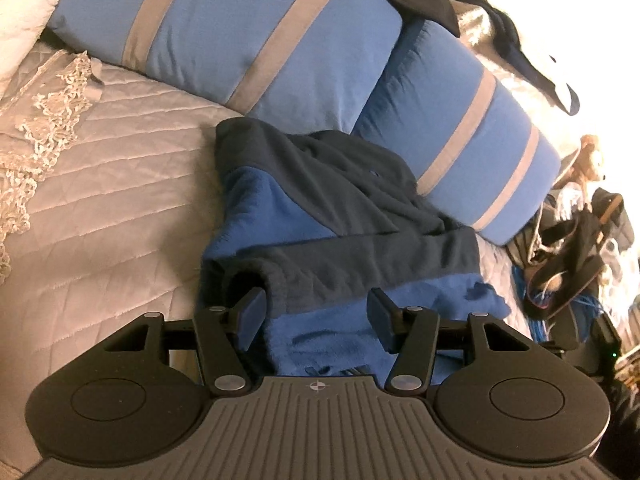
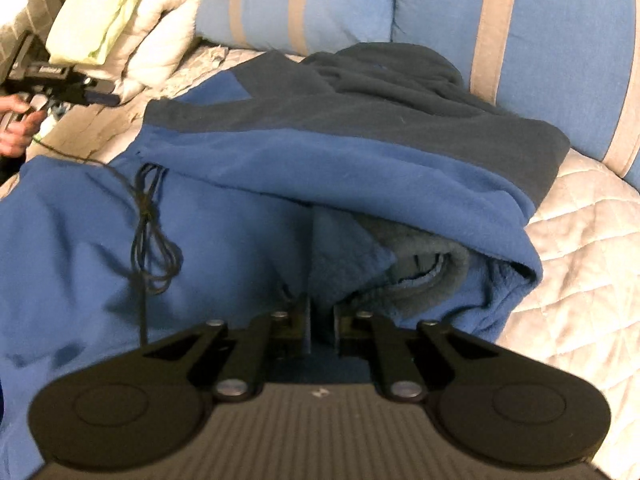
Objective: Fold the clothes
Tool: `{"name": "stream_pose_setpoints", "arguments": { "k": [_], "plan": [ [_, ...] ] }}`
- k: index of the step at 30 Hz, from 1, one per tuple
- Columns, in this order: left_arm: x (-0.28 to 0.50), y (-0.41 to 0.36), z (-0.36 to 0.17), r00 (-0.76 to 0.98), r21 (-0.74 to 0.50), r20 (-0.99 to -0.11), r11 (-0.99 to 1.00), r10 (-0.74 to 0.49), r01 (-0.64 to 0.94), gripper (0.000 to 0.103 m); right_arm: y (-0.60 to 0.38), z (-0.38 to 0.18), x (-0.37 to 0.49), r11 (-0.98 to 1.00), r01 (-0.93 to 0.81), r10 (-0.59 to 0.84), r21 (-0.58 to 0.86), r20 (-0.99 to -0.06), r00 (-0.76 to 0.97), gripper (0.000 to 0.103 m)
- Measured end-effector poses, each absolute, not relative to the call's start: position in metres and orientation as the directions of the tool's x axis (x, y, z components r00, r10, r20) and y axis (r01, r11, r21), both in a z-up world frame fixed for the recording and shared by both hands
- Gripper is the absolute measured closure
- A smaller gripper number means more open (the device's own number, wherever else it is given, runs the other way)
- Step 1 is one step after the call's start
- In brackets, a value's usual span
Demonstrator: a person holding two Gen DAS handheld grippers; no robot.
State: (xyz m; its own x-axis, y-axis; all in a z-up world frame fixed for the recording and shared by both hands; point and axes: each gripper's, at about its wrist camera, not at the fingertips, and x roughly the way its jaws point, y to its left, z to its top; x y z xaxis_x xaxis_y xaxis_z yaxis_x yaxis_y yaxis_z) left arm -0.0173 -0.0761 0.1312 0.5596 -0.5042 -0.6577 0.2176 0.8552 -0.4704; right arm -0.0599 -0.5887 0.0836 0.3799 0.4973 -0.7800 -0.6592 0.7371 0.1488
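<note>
Blue and navy fleece jacket lies crumpled on the quilted bed, collar end up against two blue pillows with grey stripes.

Left gripper: jaws spread wide, nothing held. Bright blue fleece sits in the gap between the jaws and runs on ahead of them. A navy cuff opening lies just beyond the left-hand jaw, close to its tip; contact cannot be told. The right-hand jaw hovers over blue fabric. Lace trim lies far to the left of the jaws on the bed. A cluttered pile of cables and straps sits well off to the right of the jaws, past the bed edge.

Right gripper: jaws nearly together, a narrow slot left between them. Blue fleece jacket sits in and right ahead of that slot; whether the fabric is actually pinched cannot be told. Ahead and right of the jaws a fold of the jacket lies open, showing grey-blue lining. A black drawstring cord lies looped on the fabric ahead-left of the jaws. The striped pillows stand beyond the jacket. Far left of the jaws, the left hand holds the other gripper. A white puffy garment and pale yellow cloth are heaped in the far-left corner.
</note>
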Motion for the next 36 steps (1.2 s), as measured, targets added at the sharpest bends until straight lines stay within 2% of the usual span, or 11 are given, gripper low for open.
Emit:
{"name": "stream_pose_setpoints", "arguments": {
  "k": [5,8,10,11,12,14,16,21,27,33,36],
  "plan": [
    [-0.027,-0.078,0.14,0.563,-0.464,-0.648,0.852,-0.513,0.243,0.048,-0.589,0.085,-0.062,0.759,-0.637,0.473,0.132,-0.784,0.401,0.092],
    [-0.036,-0.079,0.151,0.569,-0.452,-0.636,0.849,-0.522,0.274,0.047,-0.59,0.093,-0.067,0.779,-0.618,0.448,0.104,-0.783,0.432,0.064],
    [-0.044,-0.081,0.164,0.584,-0.437,-0.617,0.846,-0.528,0.304,0.04,-0.596,0.104,-0.072,0.792,-0.604,0.435,0.087,-0.774,0.459,0.042],
    [-0.047,-0.081,0.171,0.592,-0.429,-0.606,0.845,-0.531,0.319,0.037,-0.602,0.113,-0.077,0.804,-0.591,0.424,0.068,-0.763,0.489,0.035],
    [-0.051,-0.082,0.177,0.604,-0.419,-0.592,0.844,-0.533,0.334,0.036,-0.609,0.123,-0.081,0.817,-0.575,0.41,0.046,-0.748,0.522,0.022],
    [-0.061,-0.082,0.195,0.653,-0.397,-0.533,0.841,-0.538,0.368,0.036,-0.623,0.145,-0.091,0.844,-0.537,0.379,0.004,-0.713,0.59,0.013],
    [-0.07,-0.08,0.214,0.694,-0.391,-0.463,0.83,-0.551,0.398,0.03,-0.638,0.171,-0.101,0.873,-0.487,0.348,-0.027,-0.666,0.66,0.005],
    [-0.092,-0.077,0.262,0.779,-0.342,-0.337,0.839,-0.53,0.423,0.024,-0.678,0.235,-0.13,0.937,-0.343,0.261,-0.066,-0.521,0.813,0.0],
    [-0.125,-0.065,0.319,0.848,-0.241,-0.218,0.869,-0.483,0.433,0.023,-0.722,0.304,-0.164,0.986,-0.162,0.139,-0.04,-0.342,0.929,0.0],
    [-0.161,-0.029,0.364,0.893,-0.164,-0.132,0.898,-0.43,0.408,0.019,-0.76,0.351,-0.202,0.994,-0.103,0.109,0.038,-0.259,0.96,0.0],
    [-0.176,-0.014,0.37,0.9,-0.102,-0.135,0.909,-0.415,0.404,0.016,-0.778,0.373,-0.222,0.994,-0.082,0.096,0.071,-0.224,0.97,0.0]
  ]
}}
